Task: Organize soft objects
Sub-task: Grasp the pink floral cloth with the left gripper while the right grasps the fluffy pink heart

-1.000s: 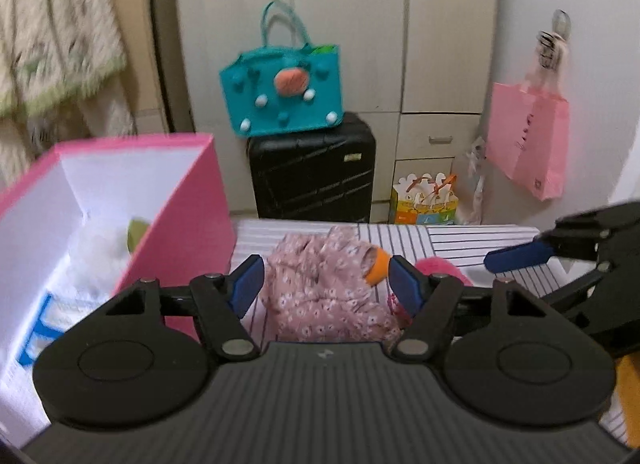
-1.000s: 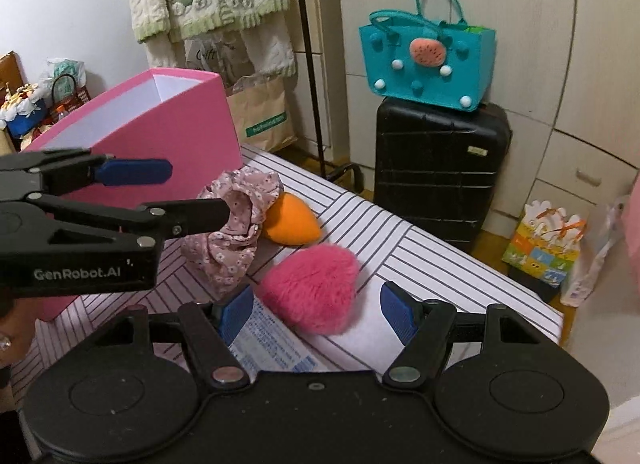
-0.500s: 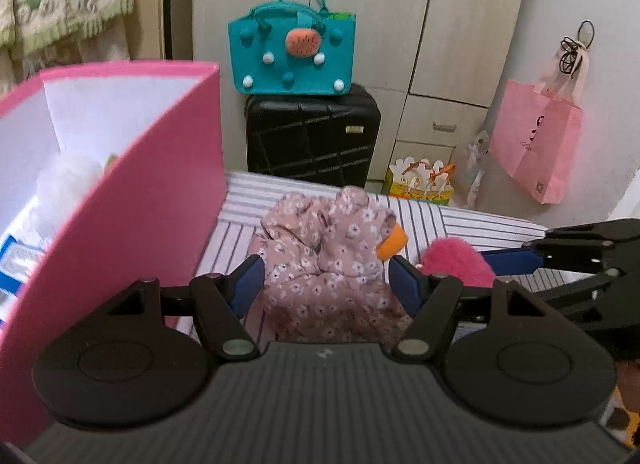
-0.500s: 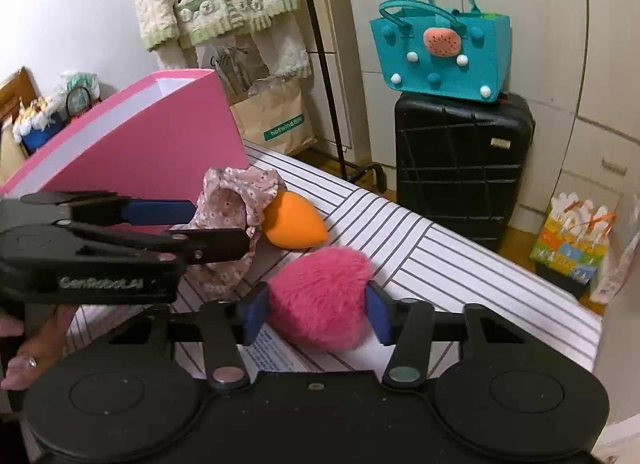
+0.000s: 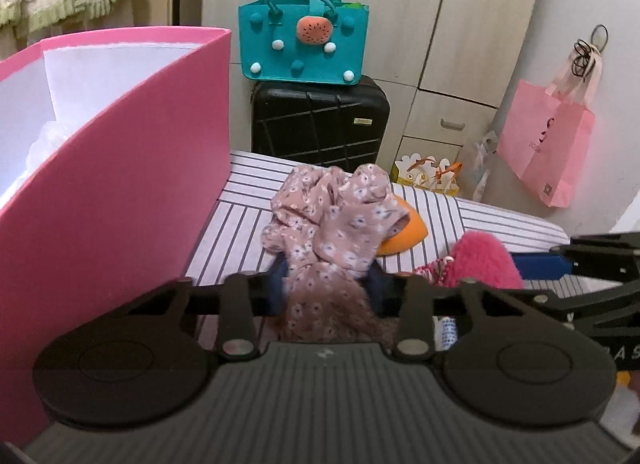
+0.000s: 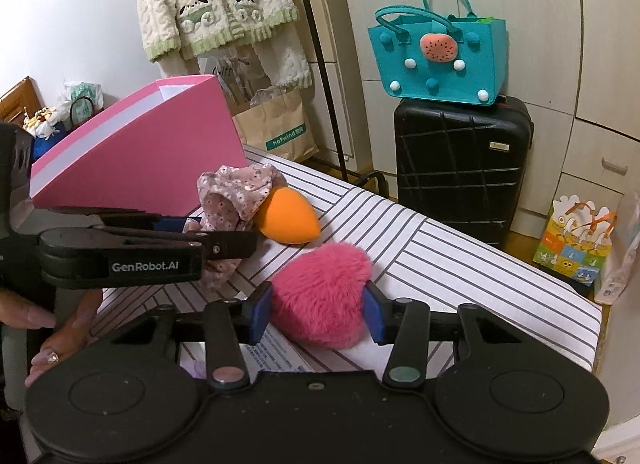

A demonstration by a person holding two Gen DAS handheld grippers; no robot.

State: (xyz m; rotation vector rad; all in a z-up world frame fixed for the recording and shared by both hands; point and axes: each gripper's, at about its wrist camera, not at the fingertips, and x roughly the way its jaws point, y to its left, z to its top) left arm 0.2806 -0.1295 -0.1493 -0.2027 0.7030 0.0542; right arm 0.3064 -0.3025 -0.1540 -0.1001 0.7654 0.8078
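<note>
Floral cloth [image 5: 332, 232] pinched in level left claw [image 5: 326, 290].

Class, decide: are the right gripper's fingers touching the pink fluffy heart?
Touching. The right wrist view shows the right gripper with both blue pads pressed into the sides of the pink fluffy heart.

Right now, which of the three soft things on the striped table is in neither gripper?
The orange sponge. The left gripper is shut on the flowered cloth, the right gripper on the pink fluffy heart; the sponge lies loose between them.
</note>
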